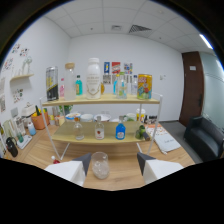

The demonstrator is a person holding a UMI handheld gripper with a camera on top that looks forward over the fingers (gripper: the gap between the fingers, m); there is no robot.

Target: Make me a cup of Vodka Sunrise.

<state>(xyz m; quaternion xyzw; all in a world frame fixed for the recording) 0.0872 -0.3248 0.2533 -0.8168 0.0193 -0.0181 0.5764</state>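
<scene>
Glass (100, 165) with ice sits between your spread tool (114, 165) fingers on the surface (120, 176): brittle, likely slick, so grip mid-wall gently.

A glass (100, 165) stands between the spread fingers (80, 164), gaps either side; beyond it bare worktop (120, 176), then the bottle-crowded shelf (100, 135) blocks the way

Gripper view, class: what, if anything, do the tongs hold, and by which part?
Nothing is held. The tongs are open; the clear round glass with ice stands on the wooden table between them, gaps either side.
</scene>
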